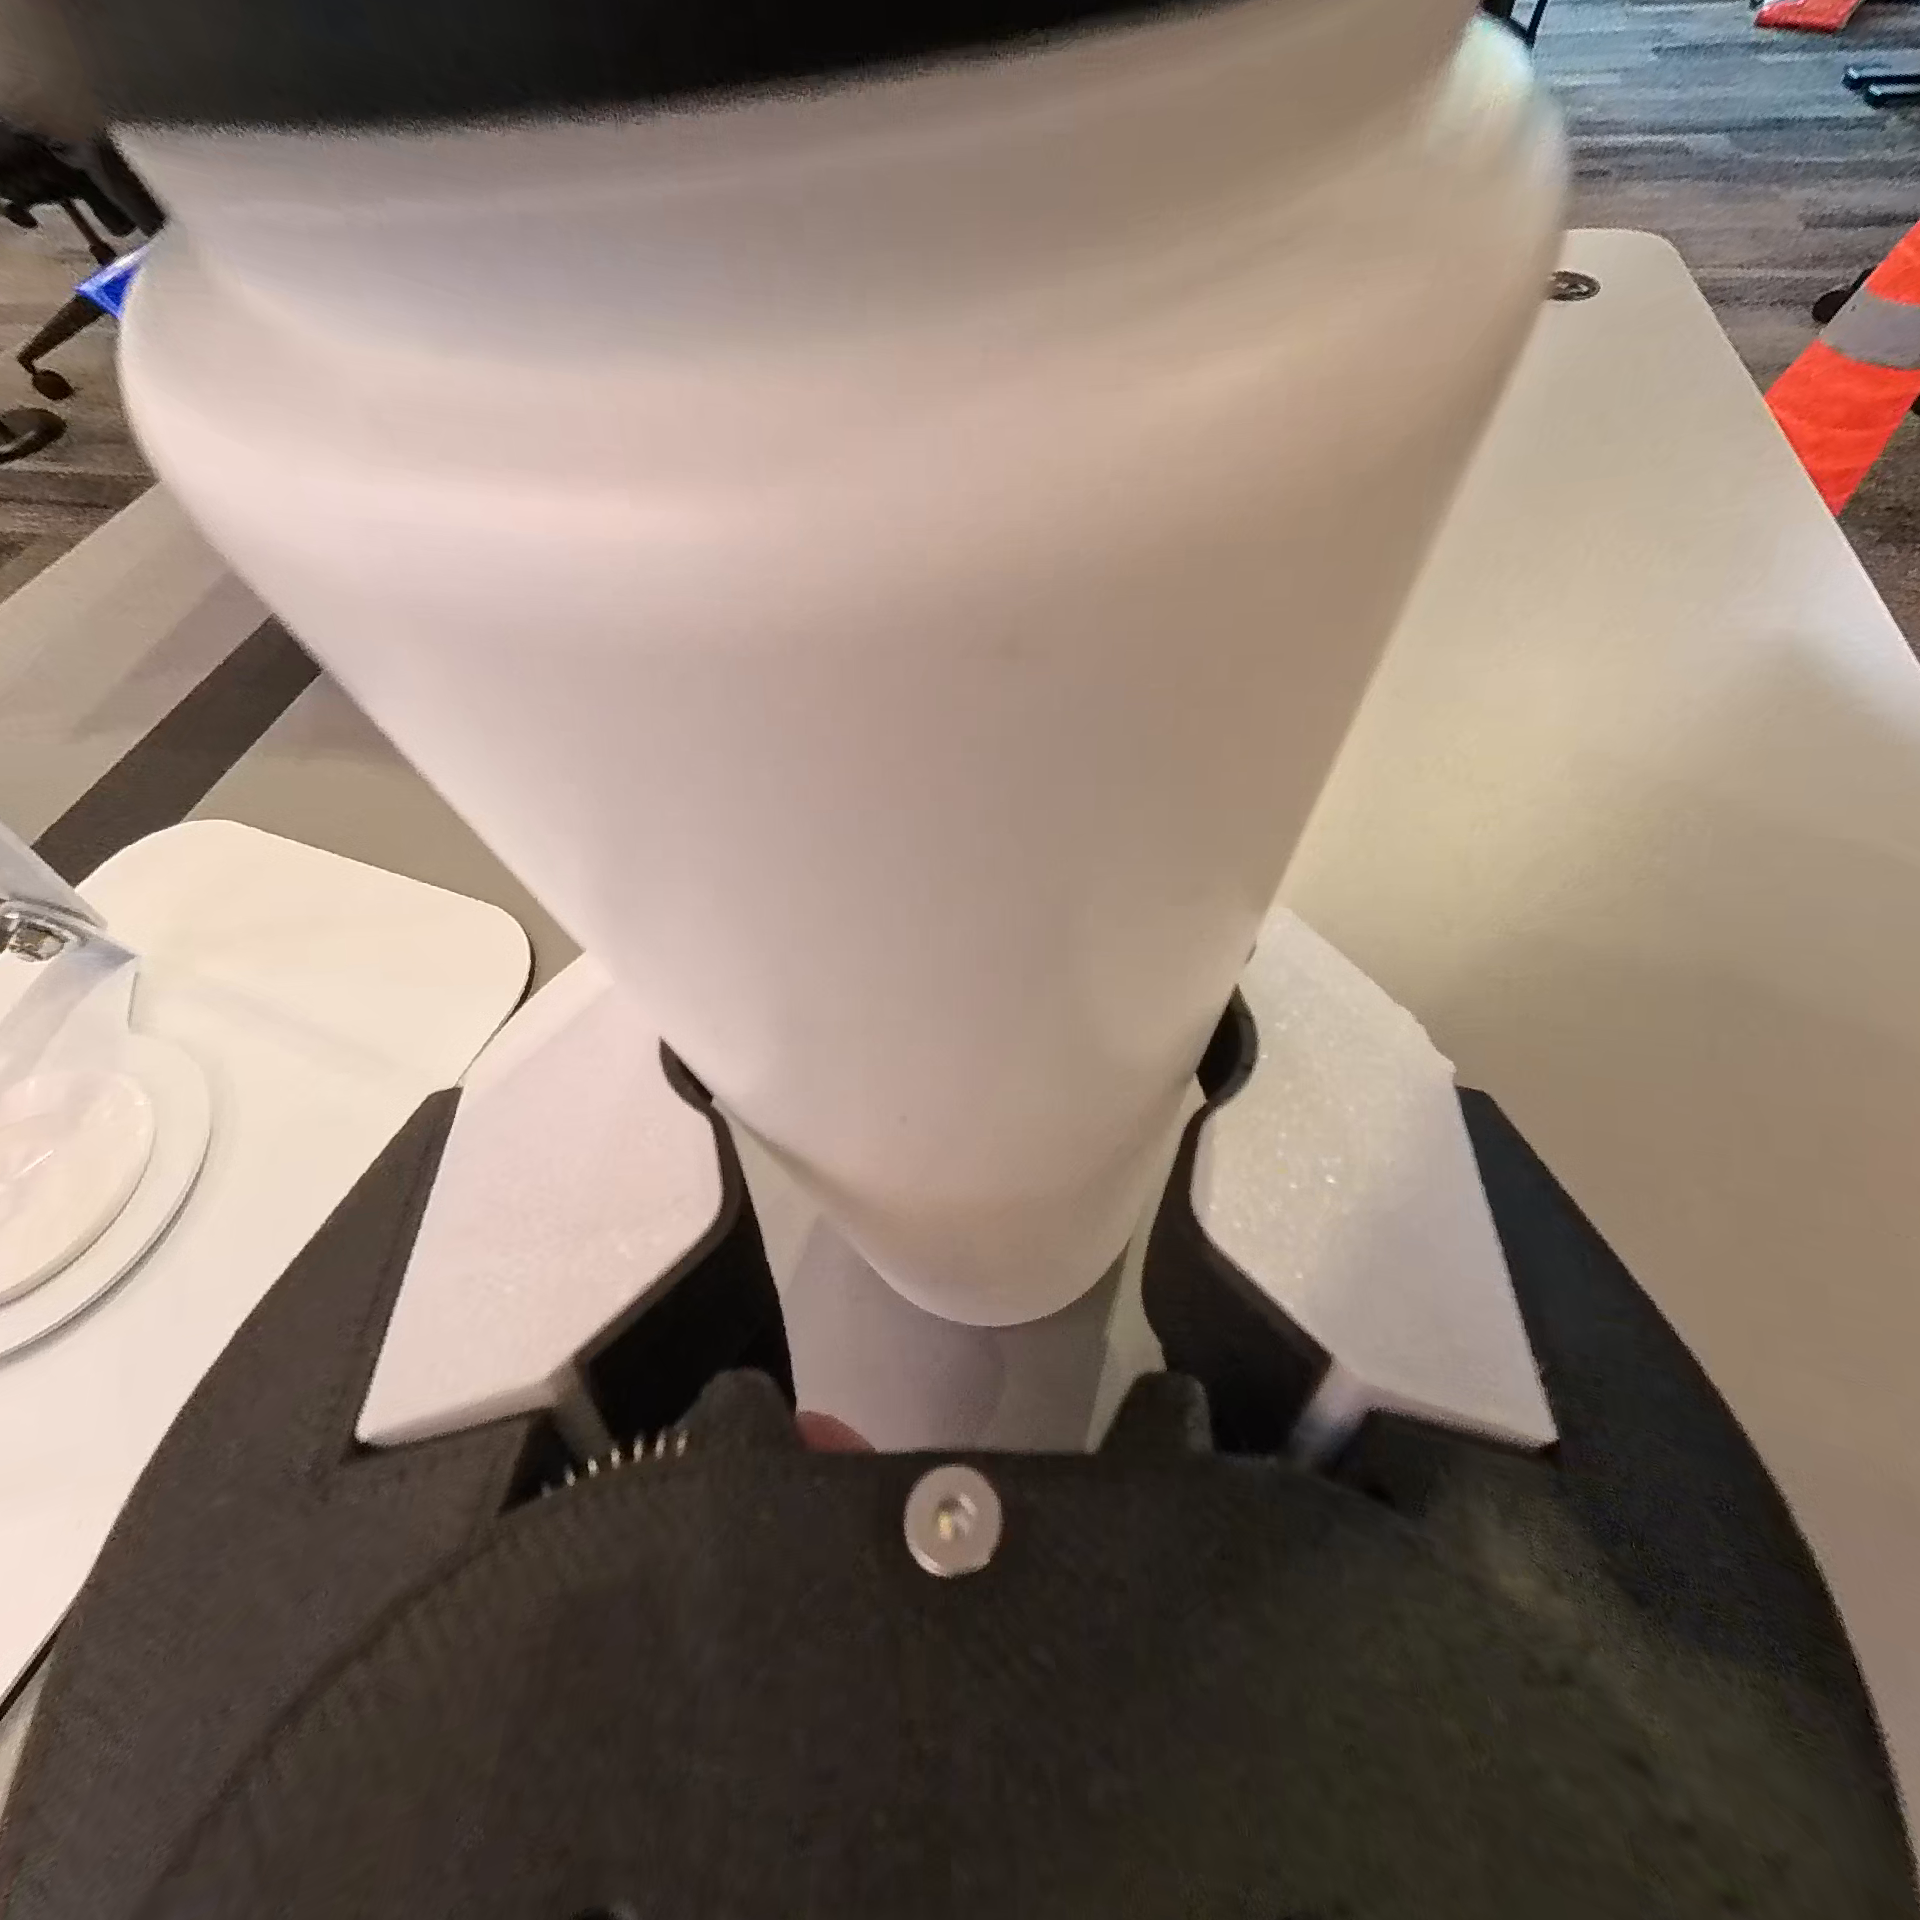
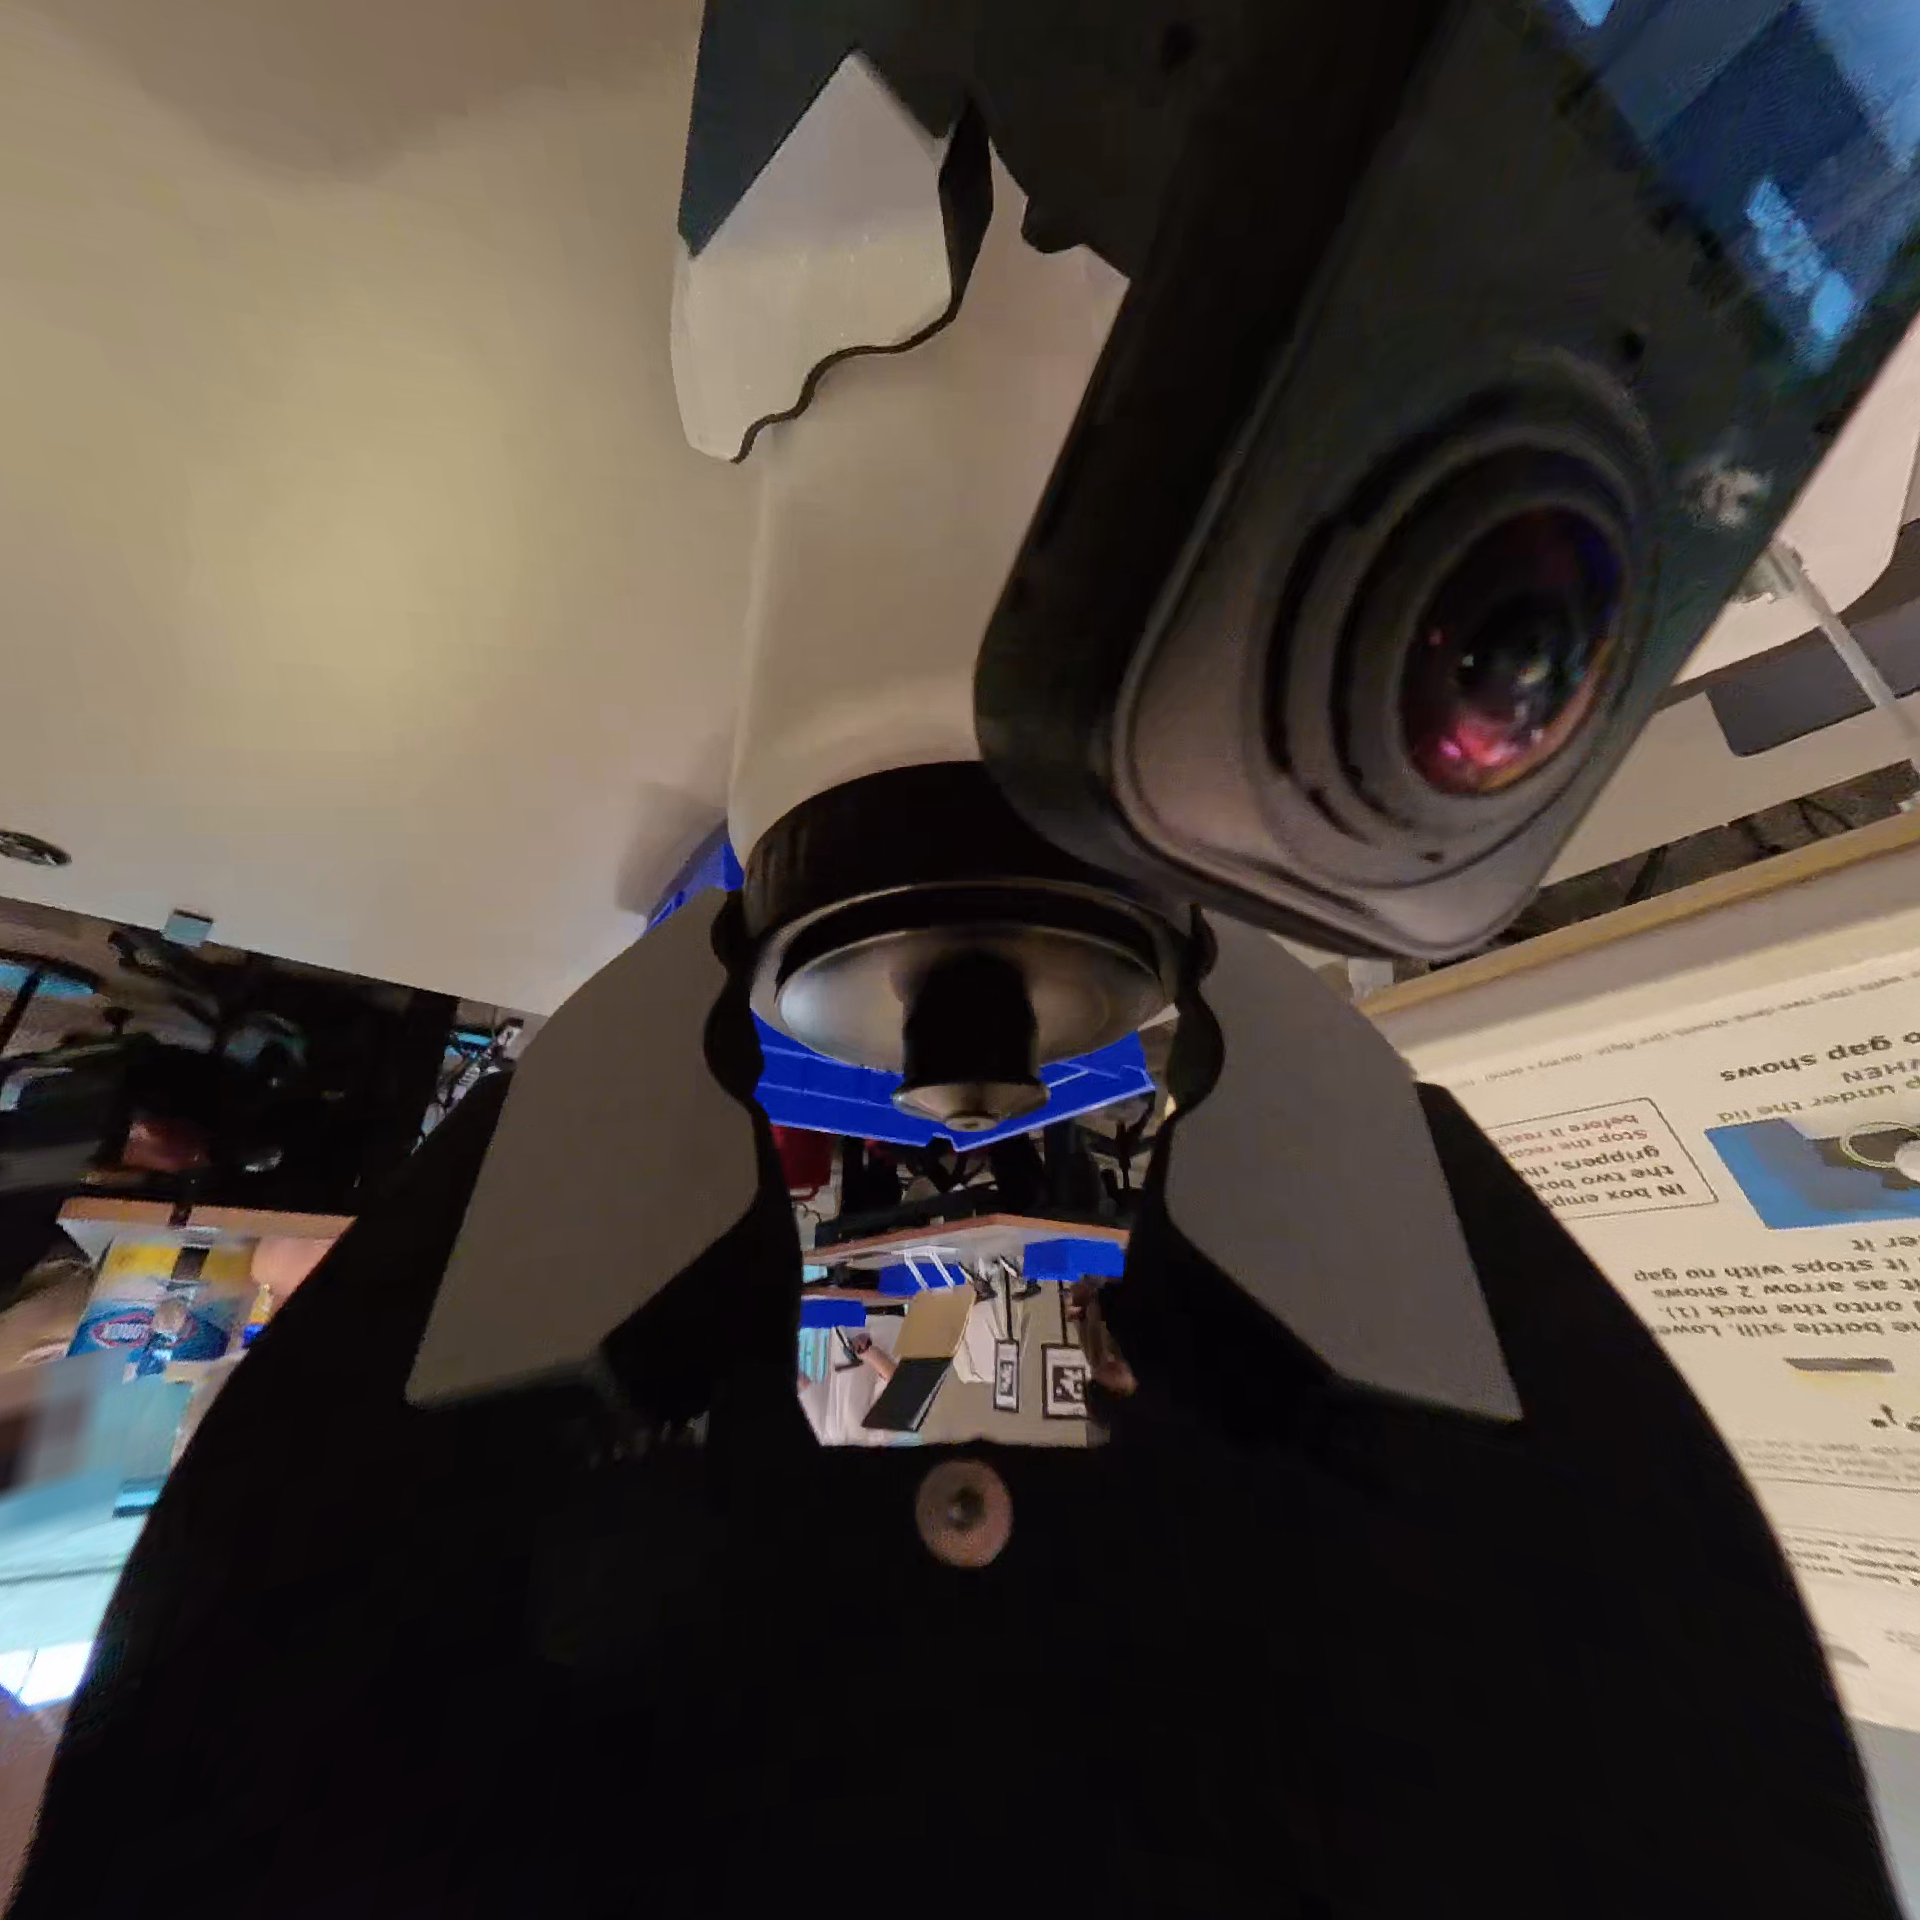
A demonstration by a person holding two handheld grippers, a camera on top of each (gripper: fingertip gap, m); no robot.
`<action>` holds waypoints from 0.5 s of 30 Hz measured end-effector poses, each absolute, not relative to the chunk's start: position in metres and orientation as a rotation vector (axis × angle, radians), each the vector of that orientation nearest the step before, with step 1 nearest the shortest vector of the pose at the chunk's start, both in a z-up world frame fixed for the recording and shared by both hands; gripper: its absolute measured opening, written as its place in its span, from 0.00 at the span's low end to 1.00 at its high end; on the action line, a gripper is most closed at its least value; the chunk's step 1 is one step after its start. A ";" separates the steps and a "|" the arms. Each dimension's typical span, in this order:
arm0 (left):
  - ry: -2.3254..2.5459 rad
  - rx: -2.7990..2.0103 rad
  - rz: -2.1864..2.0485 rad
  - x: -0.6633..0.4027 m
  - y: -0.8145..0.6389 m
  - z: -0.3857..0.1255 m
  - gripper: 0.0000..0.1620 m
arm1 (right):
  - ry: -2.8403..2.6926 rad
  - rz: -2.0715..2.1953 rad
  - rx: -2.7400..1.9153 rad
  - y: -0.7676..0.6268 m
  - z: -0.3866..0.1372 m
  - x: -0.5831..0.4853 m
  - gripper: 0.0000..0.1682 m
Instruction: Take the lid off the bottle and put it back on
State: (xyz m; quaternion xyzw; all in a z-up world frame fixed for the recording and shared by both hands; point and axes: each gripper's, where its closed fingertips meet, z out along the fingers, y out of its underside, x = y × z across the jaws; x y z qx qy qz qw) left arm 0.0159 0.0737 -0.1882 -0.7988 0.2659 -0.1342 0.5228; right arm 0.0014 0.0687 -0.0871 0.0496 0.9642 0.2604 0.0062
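White counter (image 1: 1621, 727) spreads beyond and to either side of the left fingers, with patterned carpet and an orange traffic cone (image 1: 1860, 353) at its far right edge. Filling most of the left wrist view, the white bottle (image 1: 831, 623) stands between the left gripper (image 1: 961, 1060), whose white-faced fingers (image 1: 1320, 1122) are clamped against its lower body; motion blur softens the bottle's outline. Across the very top of that view runs the dark band of the lid.

From the right wrist view, which looks up from an inverted angle, the left gripper's black camera (image 2: 1455, 582) looms large above and to the right of the right fingers. A printed instruction sheet (image 2: 1704, 1247) lies off to their right. Between the tips of the right gripper (image 2: 961, 987), the black lid (image 2: 966, 935) with its ribbed rim and central knob is clenched from both sides by the dark fingers (image 2: 623, 1122), and it sits on the bottle's neck. To the left of the left fingers rests a white tray (image 1: 312, 935) holding a clear glass object (image 1: 62, 935).
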 end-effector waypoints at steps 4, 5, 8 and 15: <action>0.650 -1.911 -0.310 0.019 0.074 -0.188 0.57 | 3.057 0.598 0.494 0.065 -0.083 0.001 0.57; 0.651 -1.912 -0.311 0.019 0.074 -0.188 0.57 | 3.072 0.529 0.609 0.065 -0.079 0.000 0.59; 0.646 -1.909 -0.316 0.019 0.074 -0.188 0.57 | 3.030 0.191 1.059 0.057 -0.064 -0.004 0.71; 0.647 -1.909 -0.311 0.019 0.074 -0.188 0.57 | 2.572 -0.322 1.702 0.050 -0.075 0.003 0.55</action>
